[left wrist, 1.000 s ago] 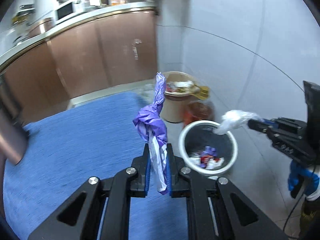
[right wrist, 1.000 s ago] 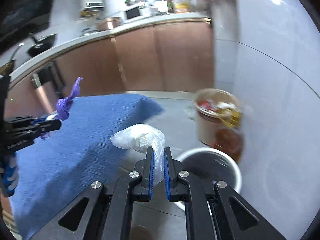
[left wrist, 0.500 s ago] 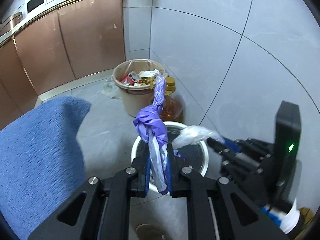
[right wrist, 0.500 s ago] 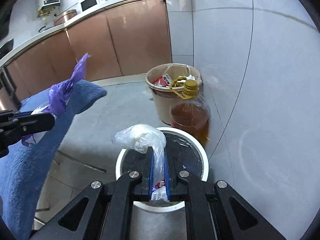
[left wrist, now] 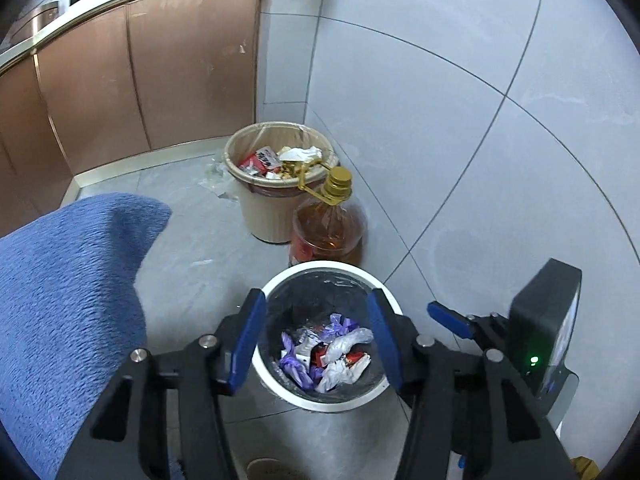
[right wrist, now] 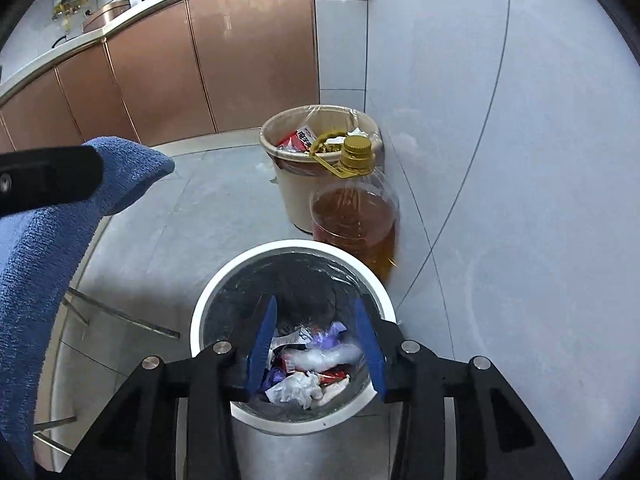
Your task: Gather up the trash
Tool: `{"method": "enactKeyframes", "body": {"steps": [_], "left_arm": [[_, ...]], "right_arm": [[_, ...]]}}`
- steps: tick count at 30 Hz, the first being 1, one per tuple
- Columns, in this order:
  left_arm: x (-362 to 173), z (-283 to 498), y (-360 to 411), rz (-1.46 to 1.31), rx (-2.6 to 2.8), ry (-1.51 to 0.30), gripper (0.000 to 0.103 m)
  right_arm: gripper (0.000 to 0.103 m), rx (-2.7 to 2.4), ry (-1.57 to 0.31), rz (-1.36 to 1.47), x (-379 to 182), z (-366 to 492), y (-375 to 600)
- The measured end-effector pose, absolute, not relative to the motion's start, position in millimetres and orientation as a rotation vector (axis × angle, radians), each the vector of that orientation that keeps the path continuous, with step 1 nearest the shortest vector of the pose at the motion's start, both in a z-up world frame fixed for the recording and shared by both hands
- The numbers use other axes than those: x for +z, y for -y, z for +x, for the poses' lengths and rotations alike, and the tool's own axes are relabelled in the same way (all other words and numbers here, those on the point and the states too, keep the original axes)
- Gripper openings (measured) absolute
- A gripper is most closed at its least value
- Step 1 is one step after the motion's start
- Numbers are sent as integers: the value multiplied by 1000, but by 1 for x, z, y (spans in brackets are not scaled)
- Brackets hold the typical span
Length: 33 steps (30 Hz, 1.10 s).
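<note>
A white-rimmed trash bin (left wrist: 280, 284) with a dark liner stands on the floor below both grippers; it also shows in the right wrist view (right wrist: 208, 300). Inside lie purple wrappers (left wrist: 294, 364), a clear plastic bag (left wrist: 348, 340) and other crumpled trash (right wrist: 298, 390). My left gripper (left wrist: 318, 344) is open and empty above the bin. My right gripper (right wrist: 316, 348) is open and empty above the bin too; it shows at the right of the left wrist view (left wrist: 452, 320).
A beige bin (left wrist: 256, 208) full of trash stands by the tiled wall, with a bottle of amber oil (left wrist: 330, 228) in front of it. A blue towel-covered surface (left wrist: 60, 288) lies at the left. Copper-coloured cabinets (left wrist: 140, 80) run behind.
Both grippers have opened over the white bin. The purple wrapper and the clear plastic bag have left the jaws and now lie inside the bin.
</note>
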State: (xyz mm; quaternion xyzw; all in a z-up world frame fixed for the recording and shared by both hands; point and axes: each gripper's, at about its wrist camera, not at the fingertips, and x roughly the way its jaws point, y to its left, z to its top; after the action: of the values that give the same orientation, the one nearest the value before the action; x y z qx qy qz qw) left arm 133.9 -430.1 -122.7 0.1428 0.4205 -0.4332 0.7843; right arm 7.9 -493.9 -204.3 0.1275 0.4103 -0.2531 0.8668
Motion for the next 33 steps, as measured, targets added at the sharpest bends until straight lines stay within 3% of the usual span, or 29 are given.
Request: {"method": "enactKeyframes", "body": {"steps": [4, 13, 18, 26, 33], "left_arm": [[-106, 128, 404, 286, -870, -848, 51], [-68, 113, 302, 257, -610, -654, 52], [-52, 111, 230, 235, -451, -587, 59], [-19, 98, 136, 194, -254, -499, 61], [11, 70, 95, 186, -192, -386, 75]], "right_arm": [[47, -534, -837, 267, -193, 8, 483], [70, -459, -699, 195, -136, 11, 412], [82, -412, -625, 151, -106, 9, 366], [97, -365, -498, 53, -54, -3, 306], [103, -326, -419, 34, -24, -14, 270]]}}
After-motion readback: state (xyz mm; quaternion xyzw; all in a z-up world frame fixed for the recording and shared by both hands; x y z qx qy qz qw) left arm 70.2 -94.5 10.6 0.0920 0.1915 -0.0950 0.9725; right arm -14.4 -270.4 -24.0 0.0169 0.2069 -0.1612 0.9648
